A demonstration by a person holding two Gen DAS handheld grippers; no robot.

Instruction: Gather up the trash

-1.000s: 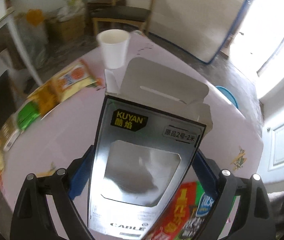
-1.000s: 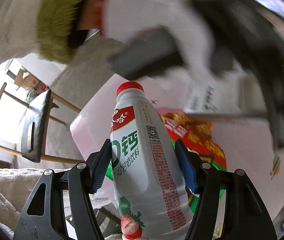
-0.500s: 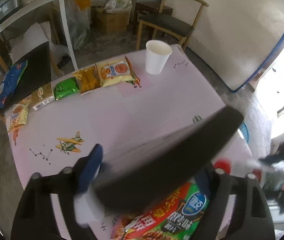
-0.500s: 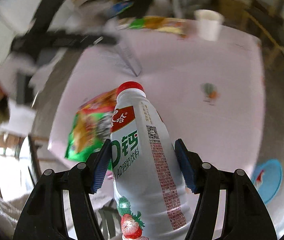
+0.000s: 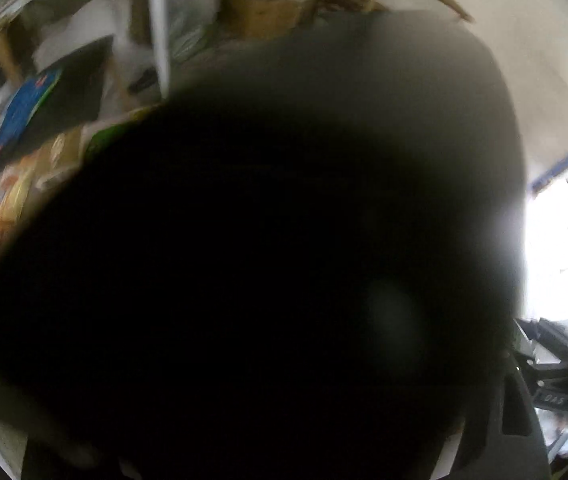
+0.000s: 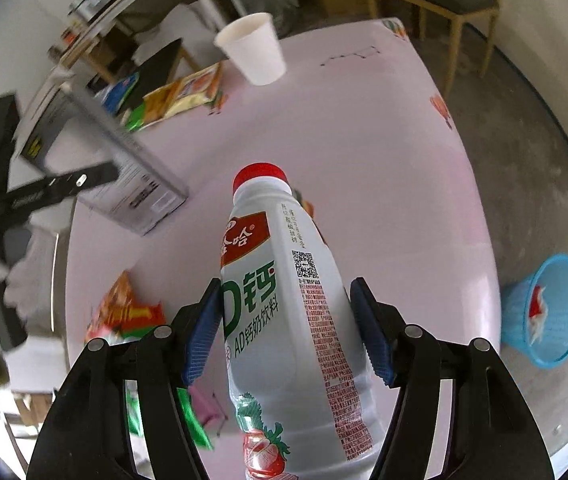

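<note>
- Our right tongs [image 6: 285, 330] are clamped on the milk-drink bottle [image 6: 284, 304]; the blue pads press its white body on both sides, red cap pointing away from us, and it hangs above the pink surface [image 6: 363, 152].
- We judge the bottle light and probably empty or near it; the plastic wall is smooth and a little slippery, stiff enough to hold but likely to dent under a hard squeeze; the broad lower body, where we have it, is the sound place to hold, the tapering shoulder would slide.
- Our left tongs [image 6: 44, 184] show in the right wrist view with the grey carton [image 6: 100, 152] between the fingers, over the left edge of the surface; the jaws are opening, and whether the pads press on it we cannot tell; the left wrist view is filled by a dark blur right at the lens.
- The carton is thin card, flat-sided, stiff along its edges yet crushable; light, best taken across its narrow faces.
- Still lying on the surface: a white paper cup [image 6: 254, 50], soft-walled and easily tipped; crinkly foil snack wrappers [image 6: 180, 96] beyond it, and a red and green one [image 6: 124, 312] at the near edge; all limp and slick.
- The blue mesh basket [image 6: 543, 308] stands on the floor to the right, well apart from the bottle; some scrap already lies in it.
</note>
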